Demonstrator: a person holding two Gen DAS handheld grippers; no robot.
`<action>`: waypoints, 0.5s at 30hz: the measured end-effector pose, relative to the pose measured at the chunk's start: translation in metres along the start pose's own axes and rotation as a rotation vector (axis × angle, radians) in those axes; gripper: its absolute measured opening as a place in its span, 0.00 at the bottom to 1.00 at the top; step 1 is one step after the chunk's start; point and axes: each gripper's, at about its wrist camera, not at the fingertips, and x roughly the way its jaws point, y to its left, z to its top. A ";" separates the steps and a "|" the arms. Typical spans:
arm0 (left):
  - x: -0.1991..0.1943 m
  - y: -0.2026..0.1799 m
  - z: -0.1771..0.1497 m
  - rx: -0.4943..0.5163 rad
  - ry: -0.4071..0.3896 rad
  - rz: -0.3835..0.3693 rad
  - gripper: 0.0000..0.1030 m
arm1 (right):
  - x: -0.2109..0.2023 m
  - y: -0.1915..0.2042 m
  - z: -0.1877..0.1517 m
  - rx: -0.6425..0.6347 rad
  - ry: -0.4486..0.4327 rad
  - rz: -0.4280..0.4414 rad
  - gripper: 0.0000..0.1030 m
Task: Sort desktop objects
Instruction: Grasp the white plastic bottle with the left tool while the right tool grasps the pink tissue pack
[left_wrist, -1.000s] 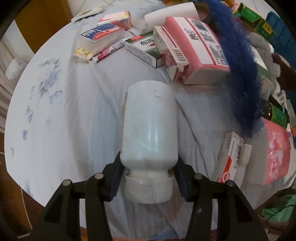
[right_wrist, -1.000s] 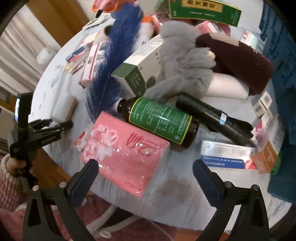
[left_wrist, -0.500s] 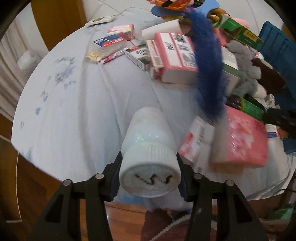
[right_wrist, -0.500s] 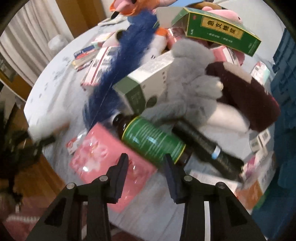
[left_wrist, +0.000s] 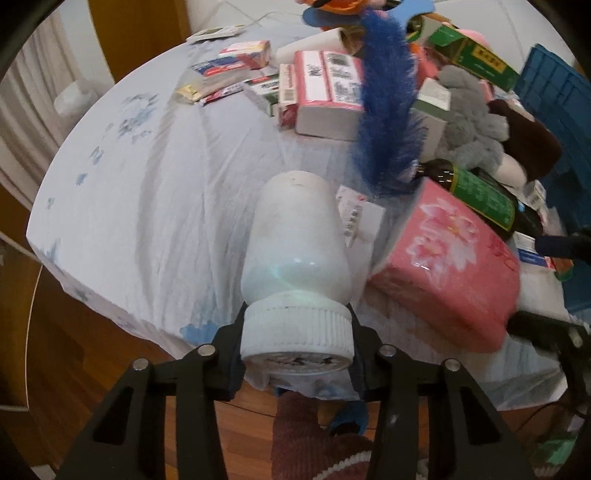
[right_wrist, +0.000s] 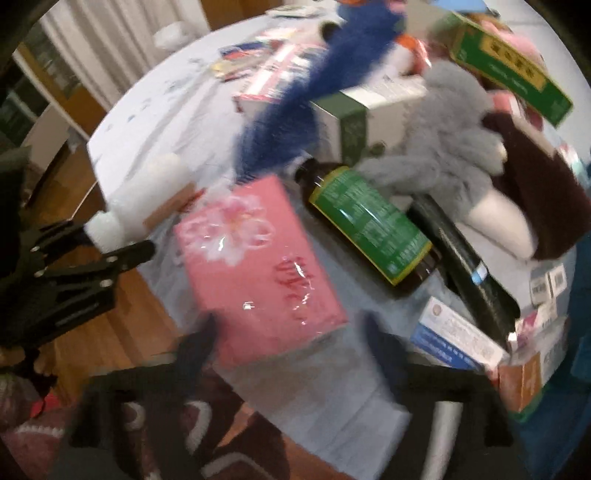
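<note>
Round table (left_wrist: 122, 206) under pale blue flowered cloth, clutter heaped on far side. Pink tissue pack (left_wrist: 448, 269) near front edge, brown bottle (right_wrist: 364, 225) with green label just behind it. White plastic bottle (left_wrist: 295, 236), ribbed cap toward camera, lifted off table, pinched at neck by left gripper (left_wrist: 297, 352). Right gripper (right_wrist: 288, 332) blurred, fingers spread, pointing at tissue pack's near edge.

Blurred right gripper (right_wrist: 288, 332) near pink pack (right_wrist: 255, 266)
</note>
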 end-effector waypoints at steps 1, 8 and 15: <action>0.003 0.002 0.001 -0.004 0.006 0.000 0.43 | -0.001 0.005 0.001 -0.022 -0.007 -0.003 1.00; 0.014 0.008 0.022 -0.009 0.006 -0.014 0.43 | 0.021 0.028 0.024 -0.122 0.021 -0.052 1.00; 0.040 0.011 0.043 0.013 0.042 -0.018 0.43 | 0.053 0.027 0.041 -0.113 0.089 -0.026 1.00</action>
